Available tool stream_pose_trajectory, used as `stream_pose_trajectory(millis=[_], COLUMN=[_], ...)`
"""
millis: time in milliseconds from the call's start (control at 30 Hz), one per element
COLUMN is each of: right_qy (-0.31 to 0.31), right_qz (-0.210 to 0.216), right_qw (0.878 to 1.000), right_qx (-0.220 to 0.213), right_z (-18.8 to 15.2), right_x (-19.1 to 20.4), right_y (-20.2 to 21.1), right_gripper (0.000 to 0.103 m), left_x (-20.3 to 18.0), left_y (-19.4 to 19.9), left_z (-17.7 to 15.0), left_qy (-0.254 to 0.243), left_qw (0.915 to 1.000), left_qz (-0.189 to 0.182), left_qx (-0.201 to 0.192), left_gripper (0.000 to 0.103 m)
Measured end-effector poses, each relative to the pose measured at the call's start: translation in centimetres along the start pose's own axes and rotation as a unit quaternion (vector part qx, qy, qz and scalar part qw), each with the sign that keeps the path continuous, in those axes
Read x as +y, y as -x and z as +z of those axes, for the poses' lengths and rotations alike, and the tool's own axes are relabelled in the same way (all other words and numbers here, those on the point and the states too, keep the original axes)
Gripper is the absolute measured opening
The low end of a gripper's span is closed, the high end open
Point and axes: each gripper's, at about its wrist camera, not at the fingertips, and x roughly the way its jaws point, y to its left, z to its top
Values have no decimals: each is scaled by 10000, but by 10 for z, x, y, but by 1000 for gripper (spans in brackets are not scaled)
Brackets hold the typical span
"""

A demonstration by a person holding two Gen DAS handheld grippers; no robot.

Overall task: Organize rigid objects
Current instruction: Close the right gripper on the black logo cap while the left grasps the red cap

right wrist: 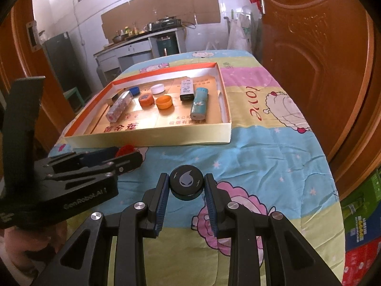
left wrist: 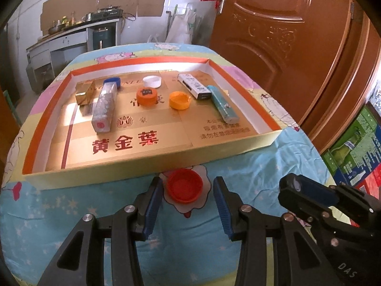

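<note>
straddling a red cap (left wrist: 184, 189) just short of the tray (left wrist: 152, 166) wall, left gripper (left wrist: 188, 190) gapes; right gripper (right wrist: 187, 187) pinches a black cap (right wrist: 187, 185) on open quilt (right wrist: 262, 157)

Left tool (left wrist: 188, 190) low, level, jaws spread wide apart. Right tool (right wrist: 187, 187) alongside at its right, jaws narrowed, blue pads (right wrist: 162, 197) pressing inward.

Sunlit white-tiled kitchen wall (right wrist: 100, 7) with cardboard sheets (right wrist: 162, 4), a stove counter (left wrist: 71, 32), and a carved brown wooden door (left wrist: 285, 38).
</note>
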Motion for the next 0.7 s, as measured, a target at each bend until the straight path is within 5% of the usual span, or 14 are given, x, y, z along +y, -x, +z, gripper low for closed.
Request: stream_pose_trajectory(millis=[133,700], right_qy=[-1,82], right_qz=[25,95], right_qw=[10000,9999], right_qx=[47,91], right_z=[-1,-4], right_x=[0,10], right_y=[-4,-6], right_gripper=[31,31], left_x=[1,10], left_y=[-1,25], left_z=[0,-5], left_qy=[-13,86], left_qw=[9999,9997], left_qz=[137,106], left_qx=[-41,-199], left_gripper=[31,30])
